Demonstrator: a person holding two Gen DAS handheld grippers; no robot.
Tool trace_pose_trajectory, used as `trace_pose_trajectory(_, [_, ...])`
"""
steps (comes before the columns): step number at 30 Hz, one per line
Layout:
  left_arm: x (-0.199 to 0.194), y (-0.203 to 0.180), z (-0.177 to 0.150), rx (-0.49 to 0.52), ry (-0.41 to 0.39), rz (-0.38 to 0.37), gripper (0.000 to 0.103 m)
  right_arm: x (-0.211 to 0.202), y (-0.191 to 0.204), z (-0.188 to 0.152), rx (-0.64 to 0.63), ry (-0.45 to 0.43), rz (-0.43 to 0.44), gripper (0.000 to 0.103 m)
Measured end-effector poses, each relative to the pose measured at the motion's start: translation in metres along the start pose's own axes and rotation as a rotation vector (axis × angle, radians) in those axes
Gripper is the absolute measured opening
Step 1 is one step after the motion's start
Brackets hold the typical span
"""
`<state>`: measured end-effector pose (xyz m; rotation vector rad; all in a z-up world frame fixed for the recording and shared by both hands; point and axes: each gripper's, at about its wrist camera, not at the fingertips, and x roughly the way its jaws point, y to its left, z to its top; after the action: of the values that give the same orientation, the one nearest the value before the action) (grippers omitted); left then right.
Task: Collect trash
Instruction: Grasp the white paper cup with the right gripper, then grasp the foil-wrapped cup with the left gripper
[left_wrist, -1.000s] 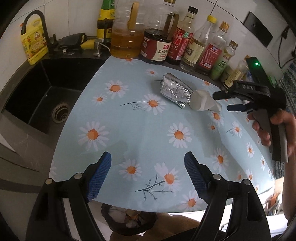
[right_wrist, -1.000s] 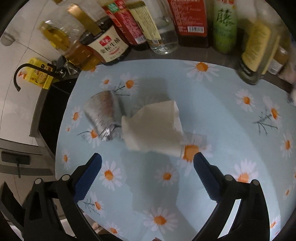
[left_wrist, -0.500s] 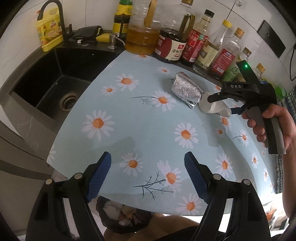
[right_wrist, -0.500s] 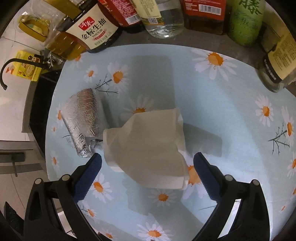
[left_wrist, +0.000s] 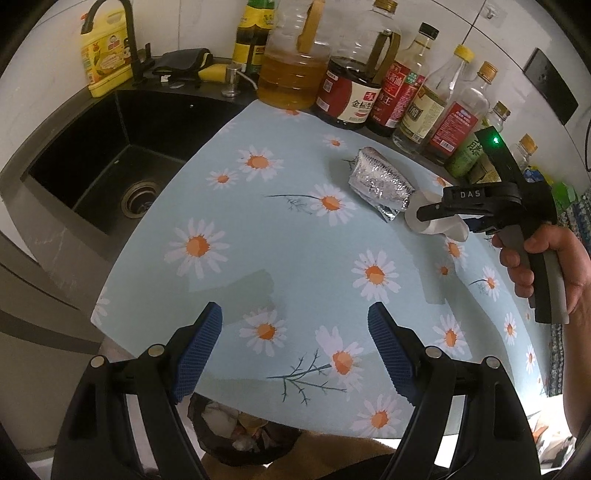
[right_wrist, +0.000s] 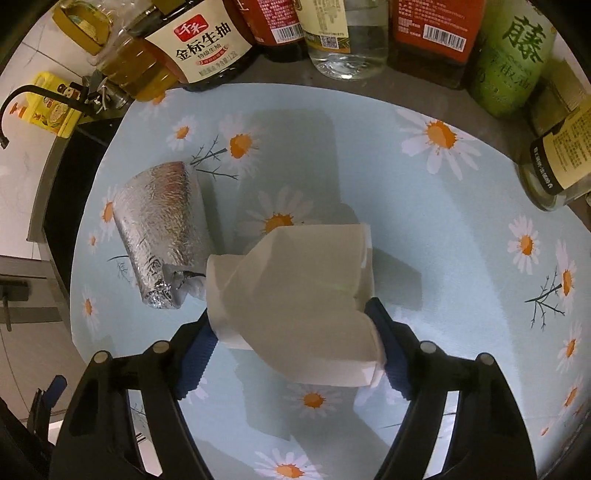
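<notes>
Left gripper (left_wrist: 295, 347): 2 black plastic arms, ridged blue pads (left_wrist: 197, 352), 2 silver screws per arm (lower frame). Right gripper (right_wrist: 291, 345): same black build and blue pads, 2 silver screws each side. From the left wrist view, right of frame: black body marked "DAS" in white, green LED lit, grey handle; bare-skinned right hand (left_wrist: 546, 266), no sleeve visible.

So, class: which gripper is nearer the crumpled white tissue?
Right. The right gripper has the crumpled white tissue between its open fingers; the left gripper hangs open at the mat's near edge, far away.
</notes>
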<state>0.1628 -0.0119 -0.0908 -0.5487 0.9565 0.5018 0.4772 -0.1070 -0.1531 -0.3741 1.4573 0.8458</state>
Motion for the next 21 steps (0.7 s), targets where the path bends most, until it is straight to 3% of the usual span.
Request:
trace_pose_trajectory(6, [0.006, -0.016, 0.015, 0.054, 0.007, -0.009, 0.079, -0.016, -0.007, -0.006, 0.004, -0.028, 0.034, 0.077])
trace_pose_trajectory(10, [0.009, -0.032, 0.029, 0.115, 0.004, -0.027, 0.079, -0.032, -0.011, -0.016, -0.001, -0.058, 0.101, 0.077])
trace_pose_trajectory(12, [0.014, -0.041, 0.037, 0.146, 0.011, -0.041, 0.086, -0.038, -0.011, -0.021, 0.002, -0.078, 0.131, 0.077])
trace_pose_trajectory(15, [0.023, -0.057, 0.051, 0.203, 0.020, -0.058, 0.087, -0.051, -0.015, -0.033, 0.002, -0.106, 0.183, 0.077])
trace_pose_trajectory(19, [0.038, -0.076, 0.073, 0.292, 0.036, -0.068, 0.089, -0.066, -0.022, -0.048, 0.011, -0.142, 0.202, 0.077])
trace_pose_trajectory(21, [0.045, -0.084, 0.083, 0.317, 0.048, -0.078, 0.097, -0.072, -0.029, -0.057, 0.020, -0.166, 0.192, 0.077])
